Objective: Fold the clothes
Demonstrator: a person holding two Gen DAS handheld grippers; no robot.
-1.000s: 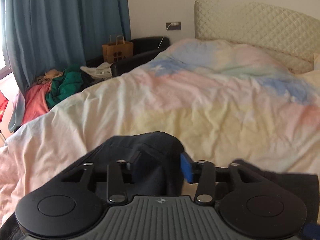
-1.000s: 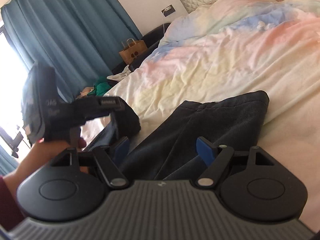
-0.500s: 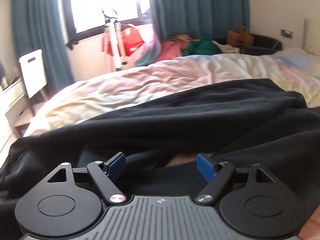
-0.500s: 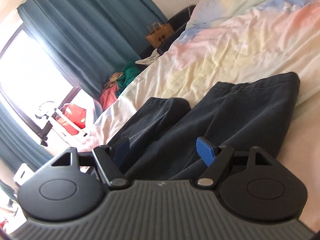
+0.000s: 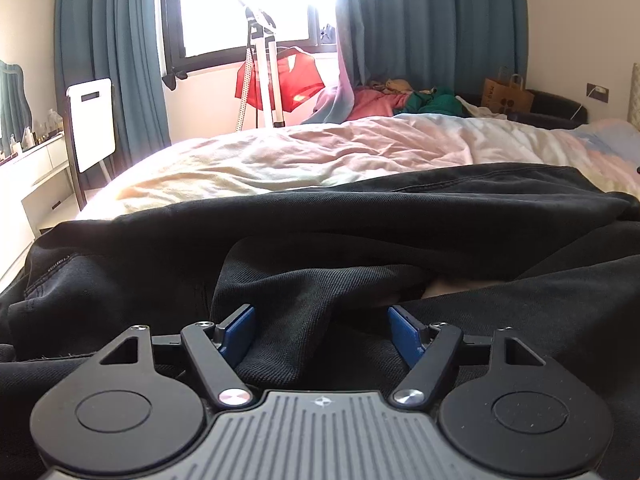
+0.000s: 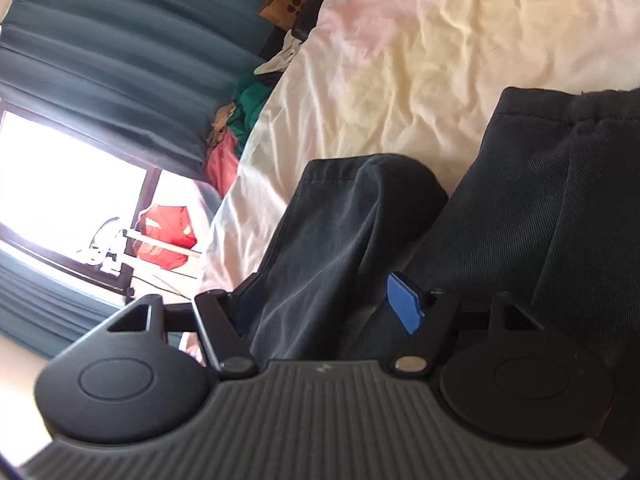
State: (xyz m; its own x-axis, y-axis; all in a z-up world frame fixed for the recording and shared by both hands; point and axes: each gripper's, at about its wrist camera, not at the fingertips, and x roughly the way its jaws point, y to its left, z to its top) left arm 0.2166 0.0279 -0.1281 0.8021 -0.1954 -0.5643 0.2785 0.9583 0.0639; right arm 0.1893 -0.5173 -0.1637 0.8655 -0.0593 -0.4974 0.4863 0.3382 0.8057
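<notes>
Dark trousers [image 5: 360,232] lie spread across the pastel duvet [image 5: 304,164] of the bed. My left gripper [image 5: 320,332] hovers low over them, facing the window. Its jaws are closing with a raised fold of the cloth between the blue pads [image 5: 406,334], and the right pad still stands clear of the fold. In the right wrist view one trouser leg [image 6: 344,220] with its hem runs up between the jaws of my right gripper [image 6: 324,308]. These jaws are closing too. The cloth hides the left pad, and the right pad [image 6: 404,308] sits just beside the leg. The other leg [image 6: 560,200] lies to the right.
Past the far side of the bed lies a pile of clothes [image 5: 400,98], with a brown paper bag [image 5: 506,92] on a dark seat. A white stand with red cloth [image 5: 276,80] is at the window, between teal curtains. A white board [image 5: 90,124] and a dresser stand at the left.
My left gripper let go of the bunched dark cloth and swung from facing the headboard to facing the window. The right view rolled and moved onto the trouser leg. The left gripper and hand left it.
</notes>
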